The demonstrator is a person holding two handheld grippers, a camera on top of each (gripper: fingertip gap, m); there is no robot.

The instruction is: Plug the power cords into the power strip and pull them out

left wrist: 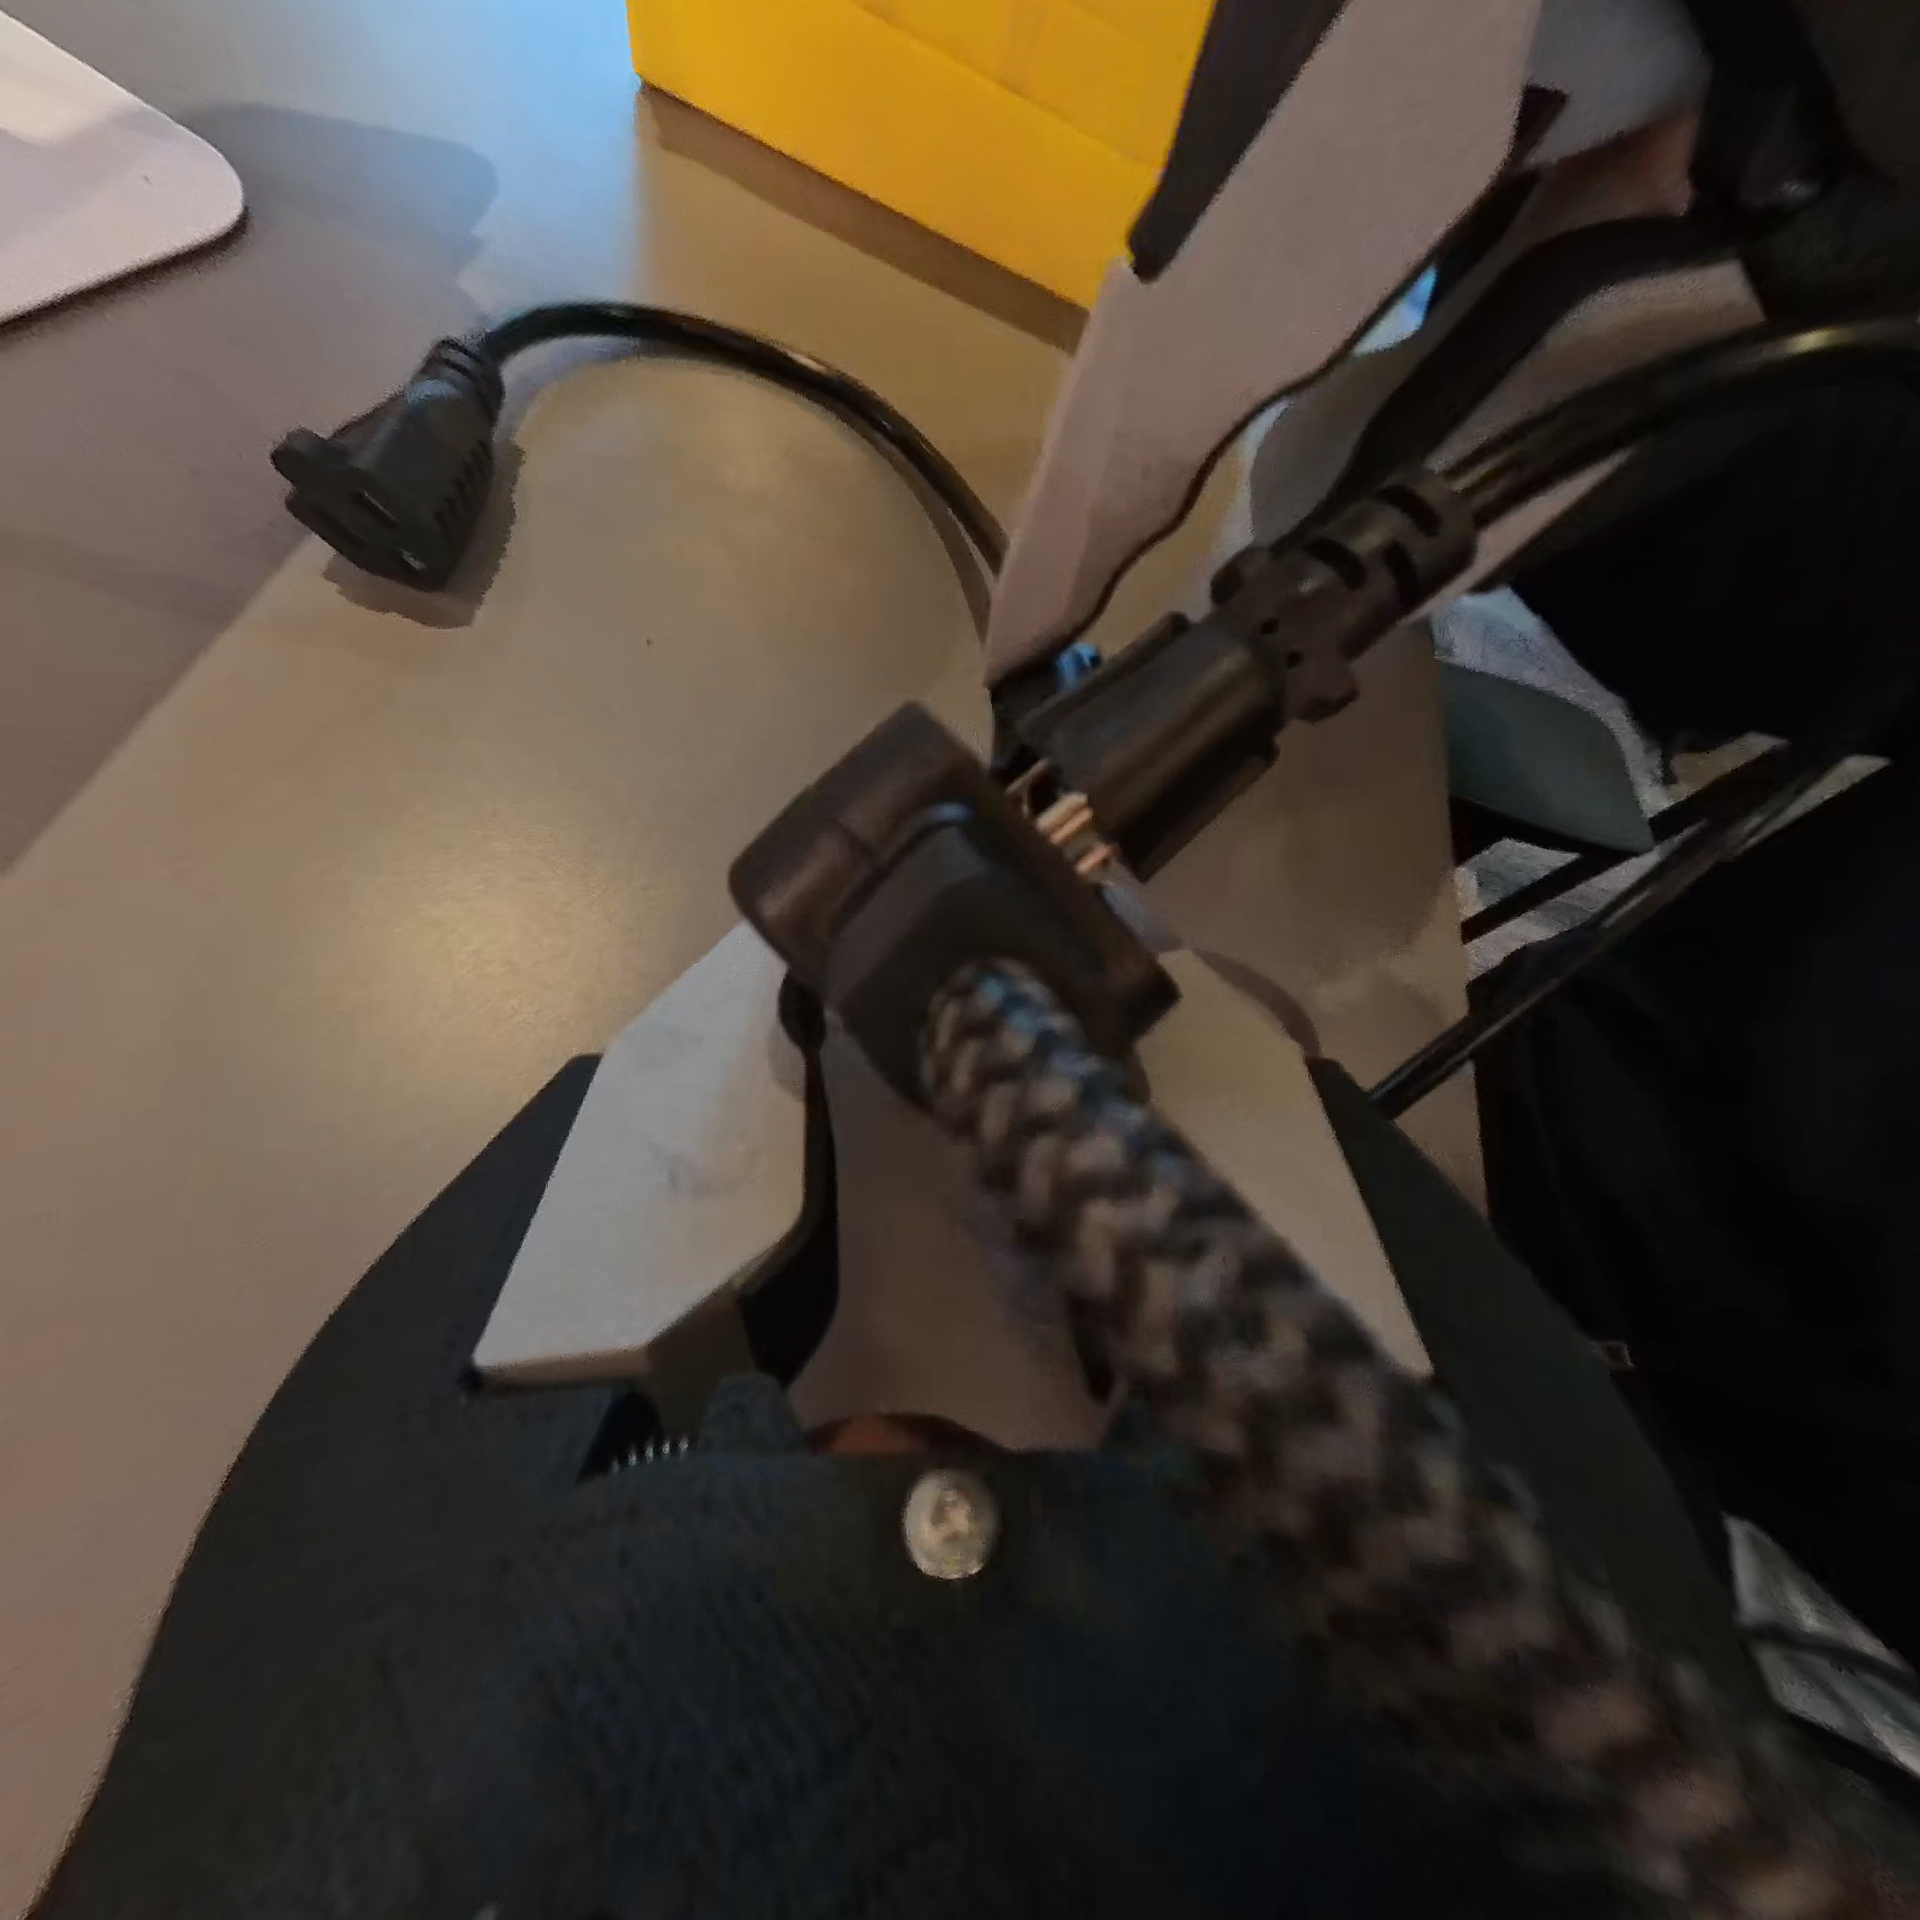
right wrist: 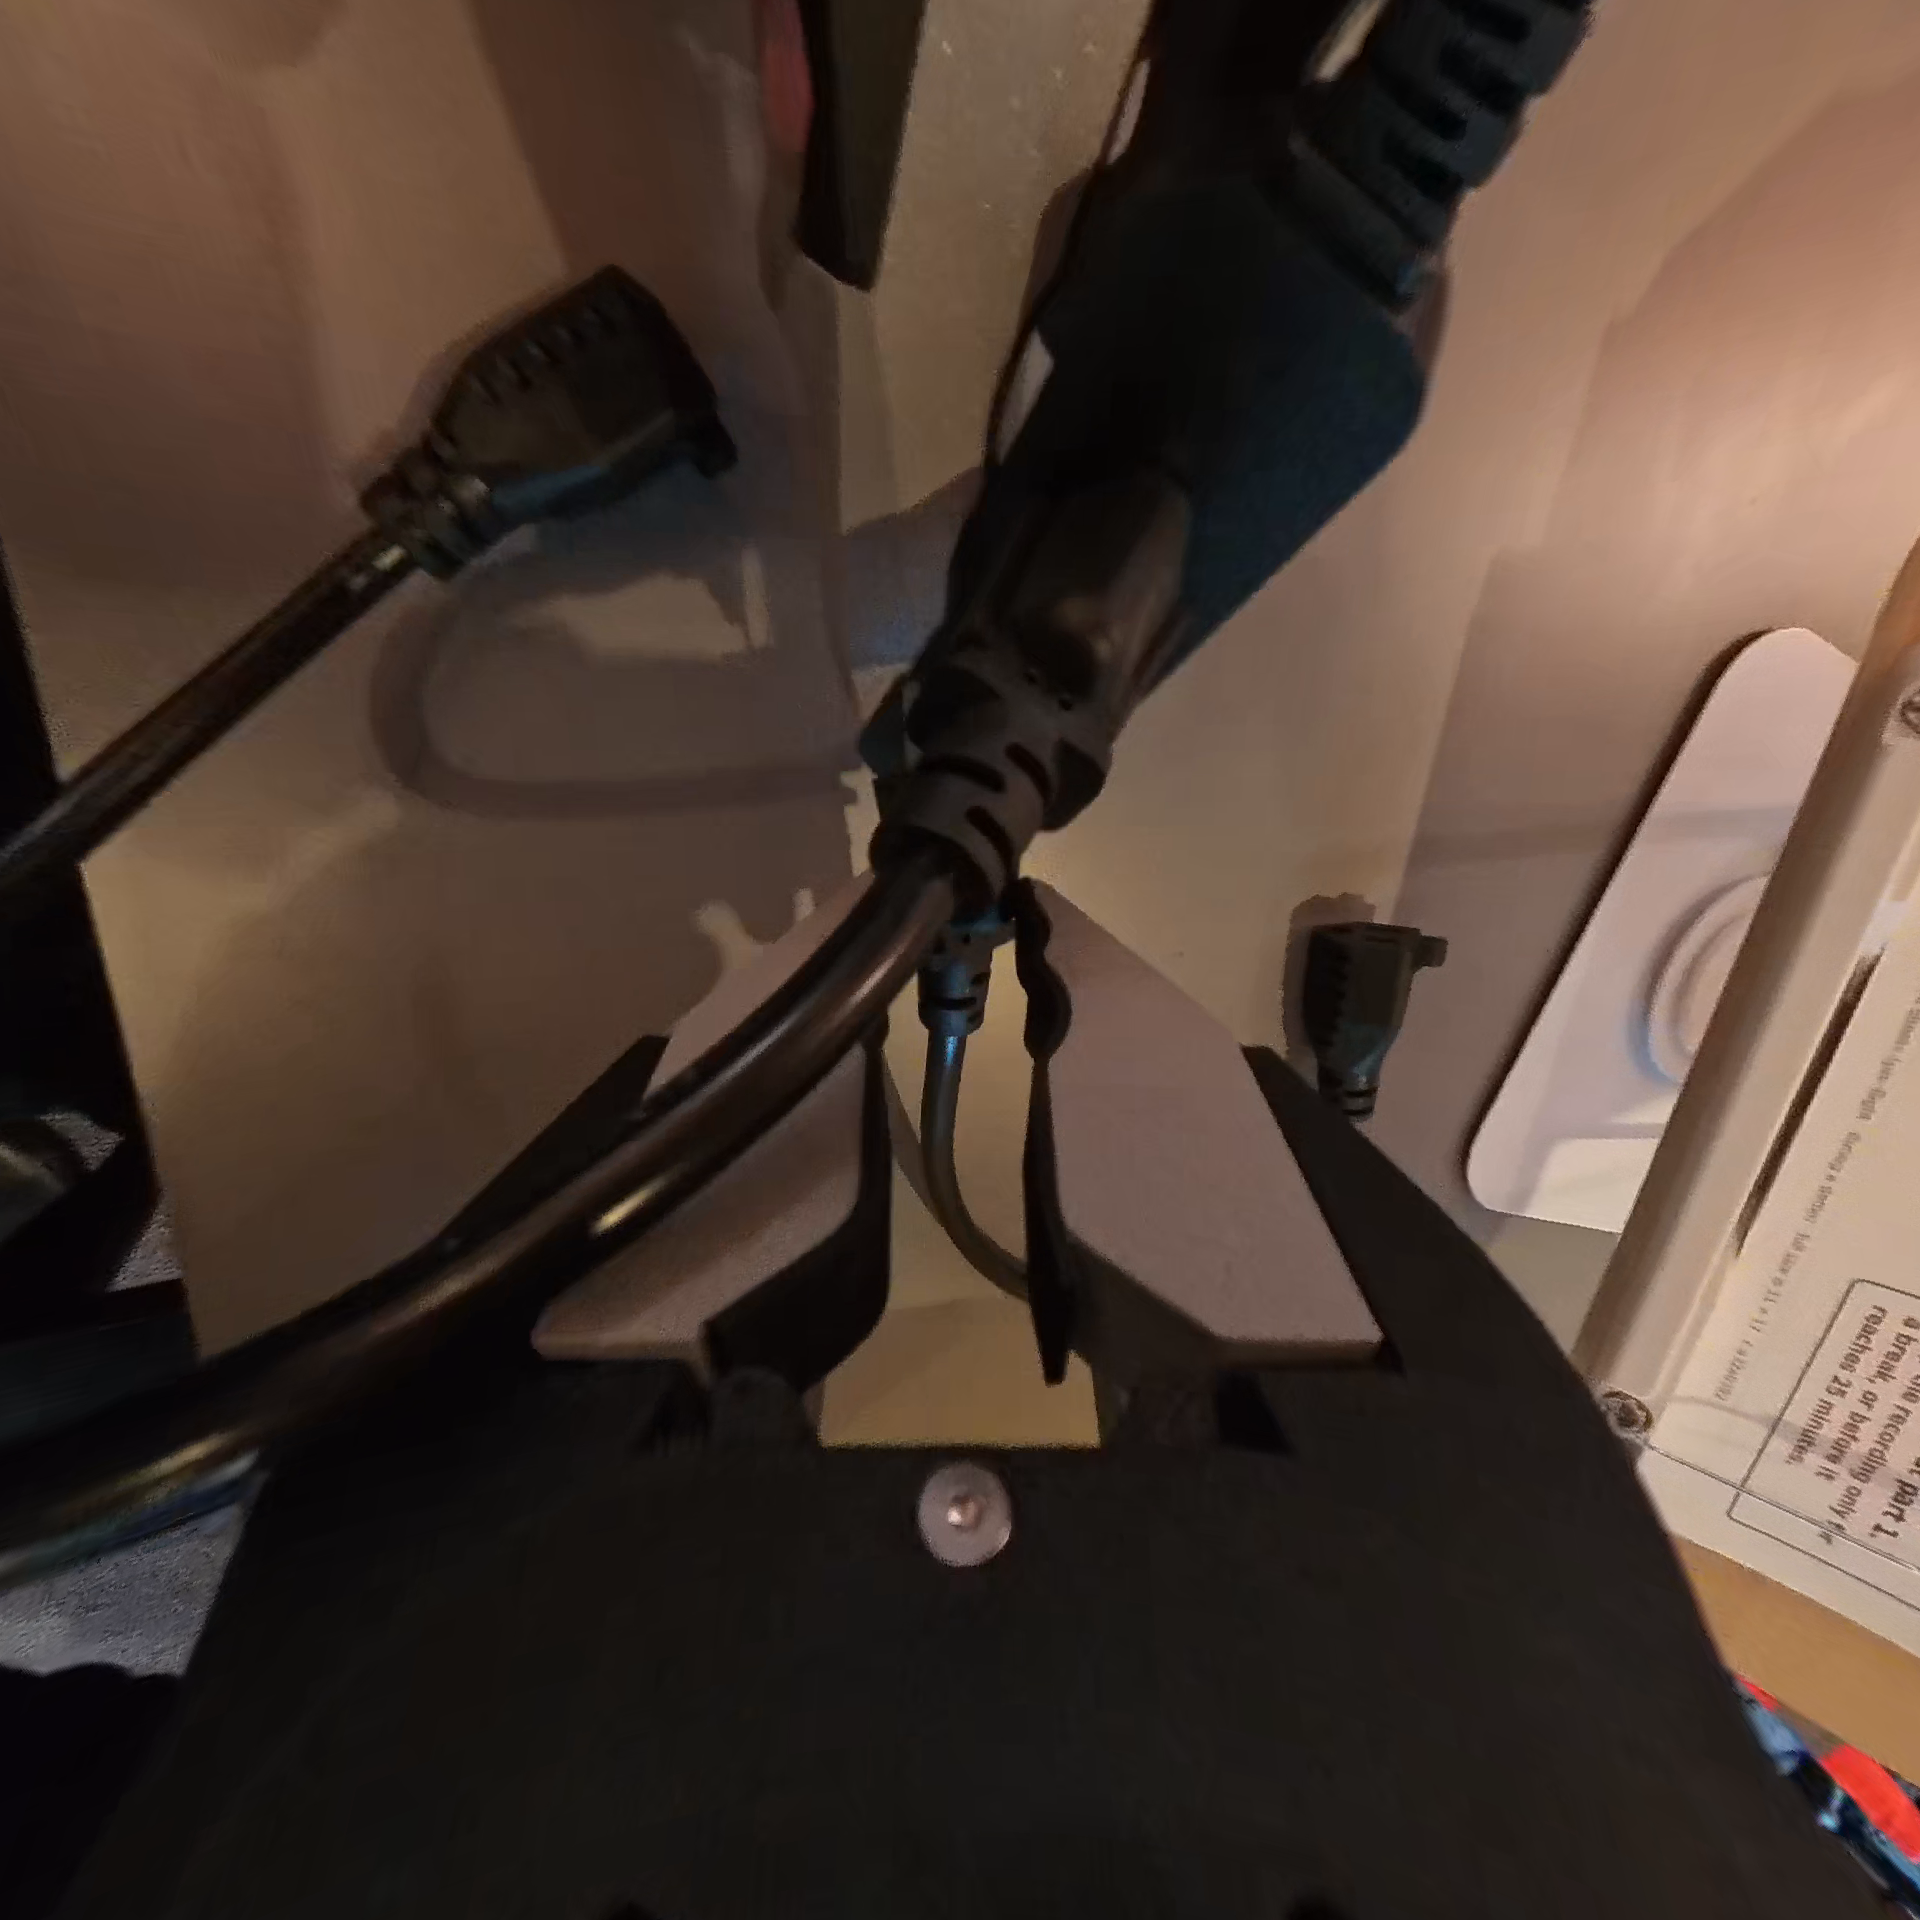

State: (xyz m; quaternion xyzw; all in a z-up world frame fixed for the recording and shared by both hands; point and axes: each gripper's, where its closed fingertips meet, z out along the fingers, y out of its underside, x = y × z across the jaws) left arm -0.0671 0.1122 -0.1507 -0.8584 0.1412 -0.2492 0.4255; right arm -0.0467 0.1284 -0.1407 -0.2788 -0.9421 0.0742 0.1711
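In the left wrist view my left gripper [left wrist: 977, 935] is shut on a flat black plug [left wrist: 914, 862] with a grey-and-black braided cord [left wrist: 1174, 1226] running back over the gripper. The plug's metal prongs [left wrist: 1070, 826] are partly inside a black socket connector [left wrist: 1153, 727], with bare metal showing between the two. My right gripper [right wrist: 945, 894] is shut on that socket connector [right wrist: 1039, 644] at its ribbed cable end. Its white fingers [left wrist: 1122, 416] reach in from the upper right of the left wrist view. The flat plug [right wrist: 1226, 416] shows beyond the socket in the right wrist view.
A second black socket on a black cable lies on the tan table [left wrist: 395, 468], also in the right wrist view [right wrist: 561, 416]. A smaller socket [right wrist: 1361, 997] lies at the right. A yellow box [left wrist: 935, 125], a white pad [left wrist: 83, 187] and a white device [right wrist: 1662, 935] stand around. The grippers are tip to tip, or close to it.
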